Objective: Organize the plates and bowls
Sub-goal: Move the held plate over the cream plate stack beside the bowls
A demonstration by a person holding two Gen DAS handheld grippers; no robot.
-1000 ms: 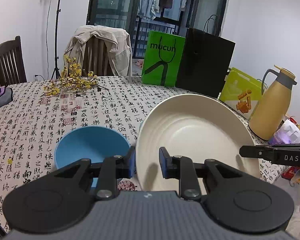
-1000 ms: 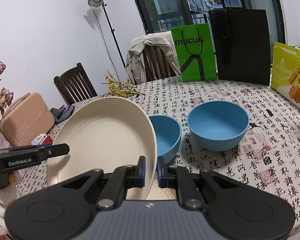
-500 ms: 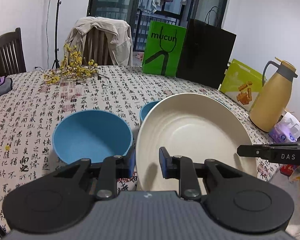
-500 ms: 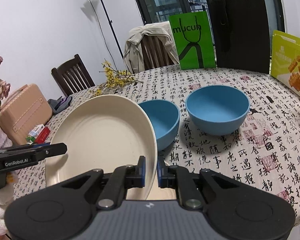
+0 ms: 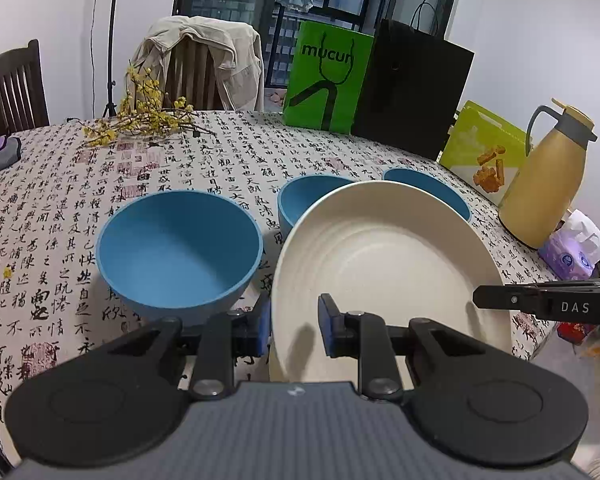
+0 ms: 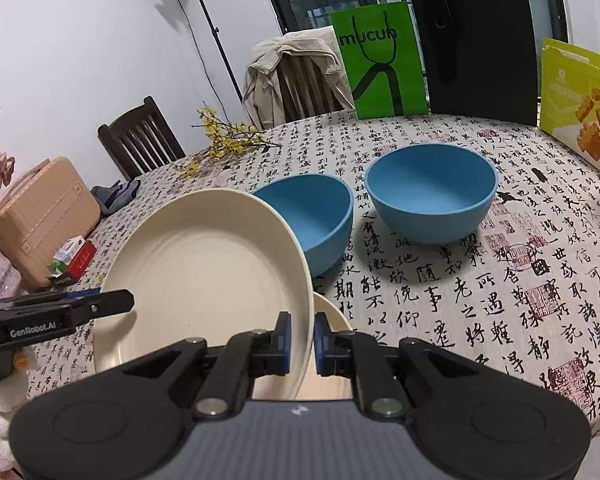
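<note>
Both grippers hold one cream plate (image 5: 380, 264) tilted above the patterned tablecloth (image 5: 60, 208). My left gripper (image 5: 294, 322) is shut on its left rim, one pad outside and one inside. On the opposite rim of the cream plate (image 6: 204, 264) my right gripper (image 6: 301, 336) is shut. Just below it a second cream plate (image 6: 332, 360) lies on the table, mostly hidden. A large blue bowl (image 5: 176, 252) stands left of the held plate. Two more blue bowls (image 5: 304, 200) (image 5: 432, 192) sit behind it. The right wrist view shows two blue bowls (image 6: 312, 220) (image 6: 432, 192).
At the back stand a green bag (image 5: 326, 76), a black bag (image 5: 412, 88) and a yellow-green box (image 5: 484, 152). A yellow thermos jug (image 5: 548, 188) and a tissue pack (image 5: 576, 248) stand at the right edge. Yellow flower twigs (image 5: 148, 120) lie far left. A pink case (image 6: 40, 216) sits off the table.
Both grippers have sunk toward the table with the cream plate. The blue bowls behind it now show more, and the lower plate has come into the right wrist view.
</note>
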